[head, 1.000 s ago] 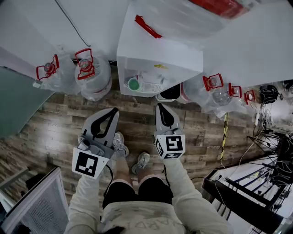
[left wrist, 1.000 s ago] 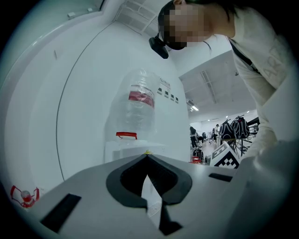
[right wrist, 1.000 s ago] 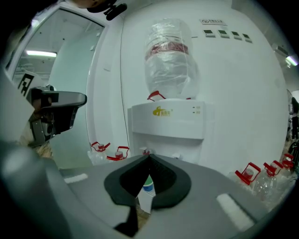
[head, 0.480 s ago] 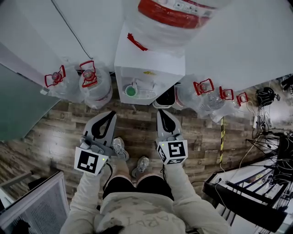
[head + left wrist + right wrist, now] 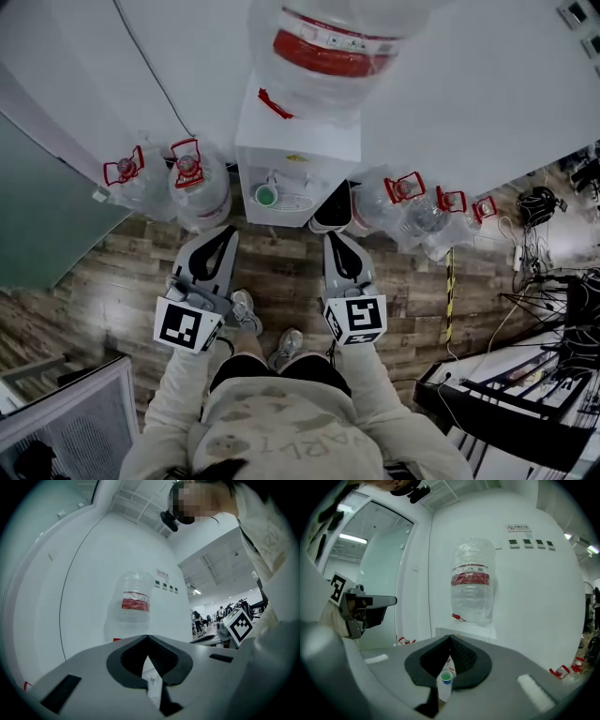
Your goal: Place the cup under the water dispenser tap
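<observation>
Both claws have risen since a second ago. The left claw (image 5: 231,230) and right claw (image 5: 330,236) are each pressed together, empty. One green cup (image 5: 266,196) sits on the single dispenser (image 5: 300,150), ahead between them. Five spare bottles (image 5: 192,183) flank it.

White wall (image 5: 487,94) ahead of the left gripper (image 5: 228,231) and right gripper (image 5: 330,237), brown wood-plank floor (image 5: 281,267) beneath them. Teal glass panel (image 5: 37,216) beyond the left gripper; black cables (image 5: 553,281) beyond the right gripper.
</observation>
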### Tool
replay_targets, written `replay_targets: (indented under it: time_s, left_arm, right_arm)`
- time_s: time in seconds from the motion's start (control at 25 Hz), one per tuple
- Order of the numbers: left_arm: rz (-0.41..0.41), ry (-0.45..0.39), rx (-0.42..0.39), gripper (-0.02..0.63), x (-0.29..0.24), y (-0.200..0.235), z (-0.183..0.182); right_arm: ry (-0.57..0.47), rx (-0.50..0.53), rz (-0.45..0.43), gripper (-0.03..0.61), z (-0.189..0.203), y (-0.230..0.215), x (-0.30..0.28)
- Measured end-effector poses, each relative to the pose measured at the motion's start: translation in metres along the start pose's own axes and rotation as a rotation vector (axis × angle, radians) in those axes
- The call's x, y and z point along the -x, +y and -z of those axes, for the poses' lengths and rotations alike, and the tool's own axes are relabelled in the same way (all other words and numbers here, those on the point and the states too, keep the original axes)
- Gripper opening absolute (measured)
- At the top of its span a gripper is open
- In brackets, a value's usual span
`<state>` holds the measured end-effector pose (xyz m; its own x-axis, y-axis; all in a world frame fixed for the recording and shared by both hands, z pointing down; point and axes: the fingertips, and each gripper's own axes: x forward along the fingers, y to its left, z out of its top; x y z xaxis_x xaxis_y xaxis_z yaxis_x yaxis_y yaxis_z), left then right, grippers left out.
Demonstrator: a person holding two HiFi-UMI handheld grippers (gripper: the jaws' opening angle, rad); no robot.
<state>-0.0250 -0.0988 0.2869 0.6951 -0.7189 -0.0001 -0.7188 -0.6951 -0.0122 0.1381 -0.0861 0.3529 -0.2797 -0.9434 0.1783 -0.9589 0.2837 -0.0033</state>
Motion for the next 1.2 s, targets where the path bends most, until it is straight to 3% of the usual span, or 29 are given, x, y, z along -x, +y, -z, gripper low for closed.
replay_targets:
  time_s: [0.84,1.2]
  left_arm:
    - [-0.048,-0.093,-0.037,0.006,0.034,-0.054,-0.079]
    - [-0.063,-0.119,-0.049,0.006,0.041,-0.078,-0.094]
  right_arm:
    - [-0.089,0.024,-0.004,0.009,-0.072,-0.004,0.081]
    - [-0.140,0.034,-0.010,0.009,-0.089,-0.011,0.107]
